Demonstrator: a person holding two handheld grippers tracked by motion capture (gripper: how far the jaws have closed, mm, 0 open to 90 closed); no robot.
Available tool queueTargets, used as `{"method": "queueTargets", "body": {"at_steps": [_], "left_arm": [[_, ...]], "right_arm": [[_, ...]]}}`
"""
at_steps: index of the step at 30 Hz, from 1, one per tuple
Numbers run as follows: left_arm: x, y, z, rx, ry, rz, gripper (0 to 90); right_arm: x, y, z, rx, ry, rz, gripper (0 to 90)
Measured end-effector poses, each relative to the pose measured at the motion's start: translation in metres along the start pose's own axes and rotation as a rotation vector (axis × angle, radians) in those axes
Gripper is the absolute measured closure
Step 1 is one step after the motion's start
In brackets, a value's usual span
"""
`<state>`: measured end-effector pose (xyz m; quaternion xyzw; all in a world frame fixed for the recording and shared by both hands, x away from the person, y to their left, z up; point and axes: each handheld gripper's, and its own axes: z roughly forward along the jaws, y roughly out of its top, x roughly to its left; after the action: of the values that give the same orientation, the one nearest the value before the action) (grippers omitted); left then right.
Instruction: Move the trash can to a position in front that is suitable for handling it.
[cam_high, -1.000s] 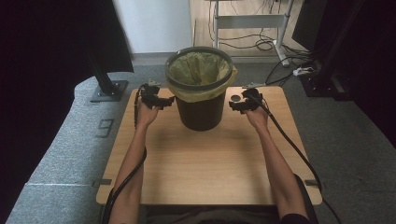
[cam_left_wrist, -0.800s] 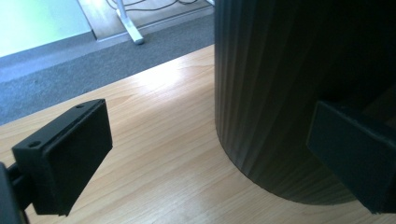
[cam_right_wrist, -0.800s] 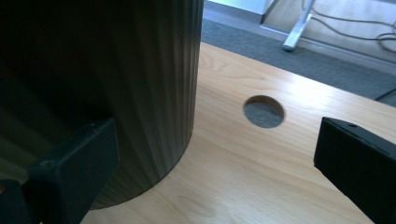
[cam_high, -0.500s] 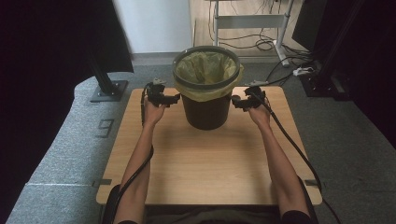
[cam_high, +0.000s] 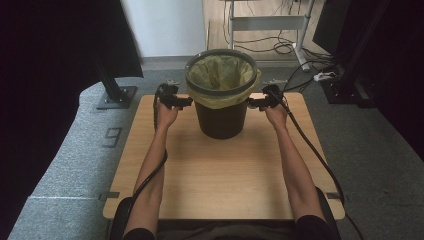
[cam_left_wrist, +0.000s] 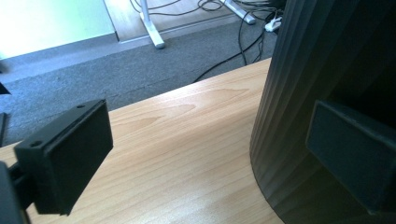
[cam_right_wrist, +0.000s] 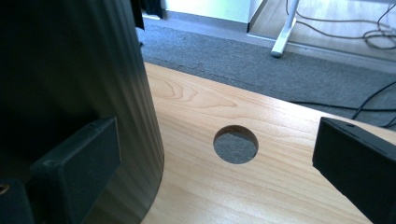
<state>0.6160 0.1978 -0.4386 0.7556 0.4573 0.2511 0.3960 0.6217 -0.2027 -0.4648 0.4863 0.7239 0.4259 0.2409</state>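
Bin (cam_high: 221, 117), black and ribbed, sits at the far middle of a light wood table (cam_high: 225, 175) over grey carpet, yellow-green liner (cam_high: 220, 70) inside. Left gripper (cam_high: 186, 102) and right gripper (cam_high: 251, 103) flank it, jaws spread wide, nothing held.

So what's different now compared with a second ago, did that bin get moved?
Yes. The black bin slid a little toward the person's right, and both hands went with it, the left gripper and right gripper flanking it. Both grippers have jaws open, gripping nothing. The yellow liner and the wooden table look unchanged.
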Motion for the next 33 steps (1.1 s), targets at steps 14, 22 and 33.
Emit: {"method": "queueTargets", "body": {"at_steps": [14, 22, 33], "left_arm": [[-0.007, -0.011, -0.013, -0.020, -0.068, 0.022, 3.0], [-0.013, -0.029, -0.029, -0.044, -0.115, 0.003, 2.8], [-0.030, -0.040, -0.051, -0.042, -0.132, 0.077, 2.8]], "right_arm": [[0.005, -0.005, -0.011, 0.015, -0.012, -0.091, 3.5], [0.009, -0.019, -0.025, 0.023, 0.025, -0.112, 3.4], [0.017, -0.030, -0.048, 0.030, 0.028, -0.162, 3.5]]}}
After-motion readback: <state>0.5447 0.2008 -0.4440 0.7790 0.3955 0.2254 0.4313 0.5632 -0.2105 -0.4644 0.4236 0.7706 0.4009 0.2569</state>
